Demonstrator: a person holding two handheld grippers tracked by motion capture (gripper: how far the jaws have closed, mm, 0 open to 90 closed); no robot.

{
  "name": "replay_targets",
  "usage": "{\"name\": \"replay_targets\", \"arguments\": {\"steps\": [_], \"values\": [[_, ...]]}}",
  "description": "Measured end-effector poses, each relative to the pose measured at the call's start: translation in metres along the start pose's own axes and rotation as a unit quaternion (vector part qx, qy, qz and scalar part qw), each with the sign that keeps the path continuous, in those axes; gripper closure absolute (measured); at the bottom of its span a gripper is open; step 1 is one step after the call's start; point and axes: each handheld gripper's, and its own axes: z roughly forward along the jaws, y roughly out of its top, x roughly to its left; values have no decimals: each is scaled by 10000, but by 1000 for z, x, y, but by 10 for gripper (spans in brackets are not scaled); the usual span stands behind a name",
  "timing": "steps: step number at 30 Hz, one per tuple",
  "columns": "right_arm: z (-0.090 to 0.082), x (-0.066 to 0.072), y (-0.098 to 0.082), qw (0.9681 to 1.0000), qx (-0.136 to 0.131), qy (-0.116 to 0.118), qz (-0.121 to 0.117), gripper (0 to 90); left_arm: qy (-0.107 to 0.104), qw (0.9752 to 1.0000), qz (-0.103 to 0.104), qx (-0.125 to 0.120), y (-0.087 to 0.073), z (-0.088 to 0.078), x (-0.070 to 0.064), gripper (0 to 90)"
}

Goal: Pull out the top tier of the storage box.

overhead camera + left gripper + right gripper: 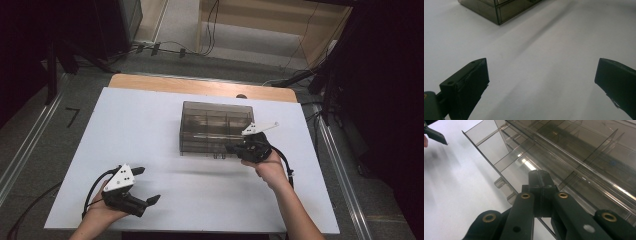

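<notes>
Organizer box (215, 127) edge pinched between right tongs (239, 148).

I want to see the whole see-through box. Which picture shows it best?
The high view: the whole smoky clear box sits on the white table, with the right gripper at its front edge. The right gripper view shows its dividers very close, with that gripper's jaws shut on the edge. The left gripper view catches one corner.
</notes>
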Motion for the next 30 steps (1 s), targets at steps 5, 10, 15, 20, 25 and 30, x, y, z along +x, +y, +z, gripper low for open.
{"name": "replay_targets", "arguments": {"steps": [5, 10, 15, 20, 25, 30], "values": [[-1, 1, -1, 10000, 28, -5, 4, 873, 1, 10000, 6, 5, 0, 0, 0, 0], [-1, 2, -1, 10000, 31, 11, 10, 873, 2, 10000, 8, 12, 0, 0, 0, 0], [-2, 3, -2, 10000, 34, 31, -1, 873, 5, 10000, 4, 13, 0, 0, 0, 0], [-2, 3, -3, 10000, 22, 50, -15, 873, 3, 10000, 9, 11, 0, 0, 0, 0], [-3, 5, -5, 10000, 51, 56, -8, 873, -5, 10000, -3, -7, 0, -1, 0, 0], [-3, 6, -5, 10000, 49, 65, -32, 874, 3, 10000, 6, 16, 0, 0, 0, 0]]}}
